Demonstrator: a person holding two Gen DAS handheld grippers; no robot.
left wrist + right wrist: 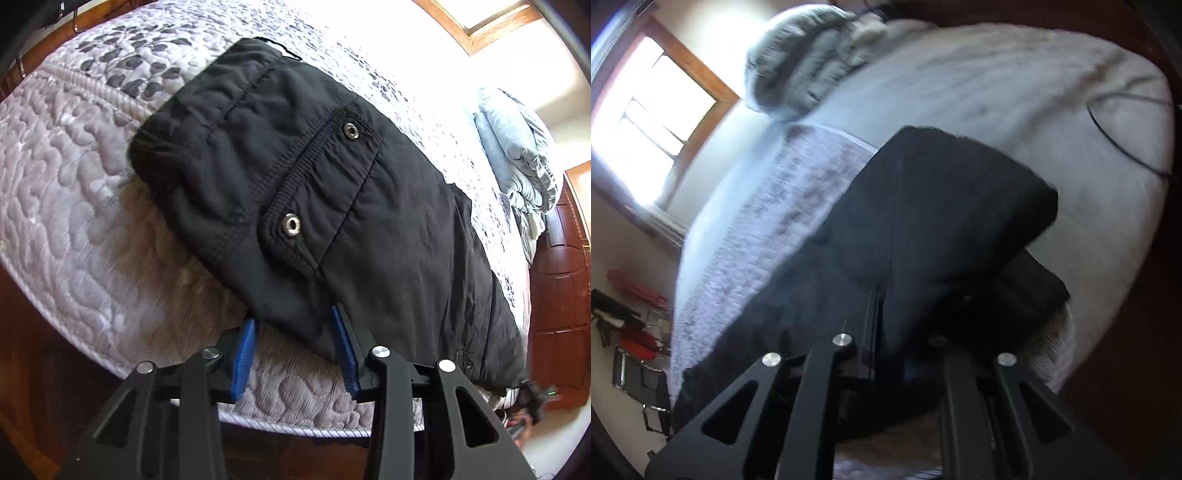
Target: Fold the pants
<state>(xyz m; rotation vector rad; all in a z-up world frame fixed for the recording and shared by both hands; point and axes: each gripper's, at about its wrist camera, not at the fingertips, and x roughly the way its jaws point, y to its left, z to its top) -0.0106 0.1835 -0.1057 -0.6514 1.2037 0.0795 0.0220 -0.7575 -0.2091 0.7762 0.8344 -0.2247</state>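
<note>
Black pants [314, 192] lie on the quilted mattress [74, 206] at its near edge, with the snap-fastened pocket flap [325, 177] facing up. The left gripper [295, 350] has its blue fingers [243, 354] spread apart, straddling the hem of the cloth without pinching it. The right wrist view is motion-blurred: the right gripper [886, 317] is buried in the dark fabric, so its grip cannot be told. A bundled grey blanket [809, 59] sits well apart at the far end of the bed.
</note>
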